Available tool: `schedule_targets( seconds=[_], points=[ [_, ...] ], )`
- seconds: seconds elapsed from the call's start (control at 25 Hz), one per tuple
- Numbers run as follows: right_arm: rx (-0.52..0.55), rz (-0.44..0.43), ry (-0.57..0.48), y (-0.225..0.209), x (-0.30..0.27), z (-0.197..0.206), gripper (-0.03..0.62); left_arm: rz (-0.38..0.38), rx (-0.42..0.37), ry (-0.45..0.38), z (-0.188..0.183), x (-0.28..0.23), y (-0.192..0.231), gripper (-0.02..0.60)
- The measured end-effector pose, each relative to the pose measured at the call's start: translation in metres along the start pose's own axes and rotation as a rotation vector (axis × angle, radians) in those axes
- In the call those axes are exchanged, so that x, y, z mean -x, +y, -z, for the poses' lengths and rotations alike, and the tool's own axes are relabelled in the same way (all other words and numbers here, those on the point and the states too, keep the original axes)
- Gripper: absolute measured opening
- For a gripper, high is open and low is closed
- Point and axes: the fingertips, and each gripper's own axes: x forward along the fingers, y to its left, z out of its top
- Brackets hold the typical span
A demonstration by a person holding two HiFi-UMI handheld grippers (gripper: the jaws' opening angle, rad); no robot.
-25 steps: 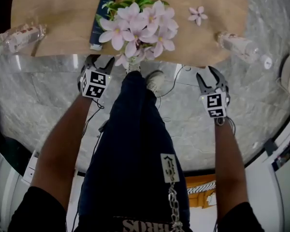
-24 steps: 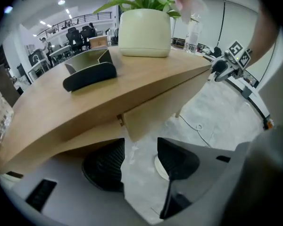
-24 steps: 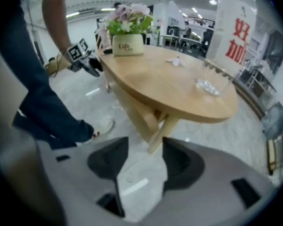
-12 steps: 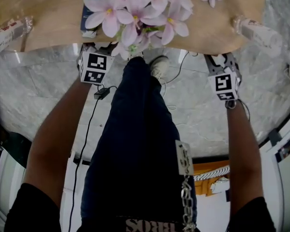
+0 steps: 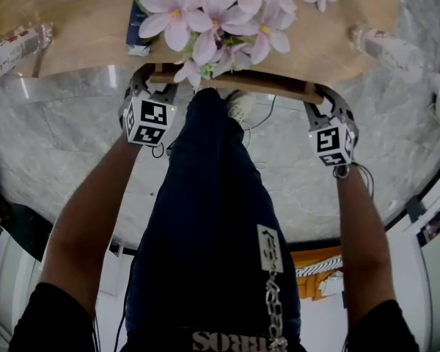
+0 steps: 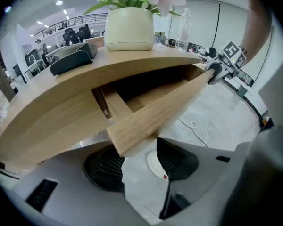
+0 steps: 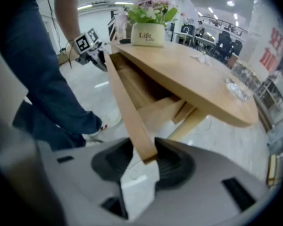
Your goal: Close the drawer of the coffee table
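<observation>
The coffee table's drawer stands pulled out, and its wooden drawer front shows as a strip just under the tabletop edge. My left gripper is at the front's left end. In the left gripper view that end lies between the closing jaws, with floor showing beside the right pad. My right gripper is at the right end. There the plank end sits between the closing jaws, with a sliver of floor on the left.
A pot of pink flowers, a dark box and two clear bottles lie on the tabletop. The person's leg stands between my arms, close to the drawer. Marble floor with a cable lies below.
Both grippers moved up from the floor side to the table's edge. The drawer front now shows between them, and each gripper has one end of it between its jaws.
</observation>
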Motion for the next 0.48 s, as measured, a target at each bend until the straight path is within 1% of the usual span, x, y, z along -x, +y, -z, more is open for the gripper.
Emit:
schedule_targets(
  seconds=[0.24,0.48],
  points=[
    [-0.013,-0.021,0.025,0.039,0.009,0.019,0.158,0.016,0.009,0.028,0.033,0.016,-0.025,0.229],
    [-0.027,-0.023,0.006,0.052,0.011,0.026,0.158,0.008,0.014,0.025,0.045,0.021,-0.033,0.229]
  ],
)
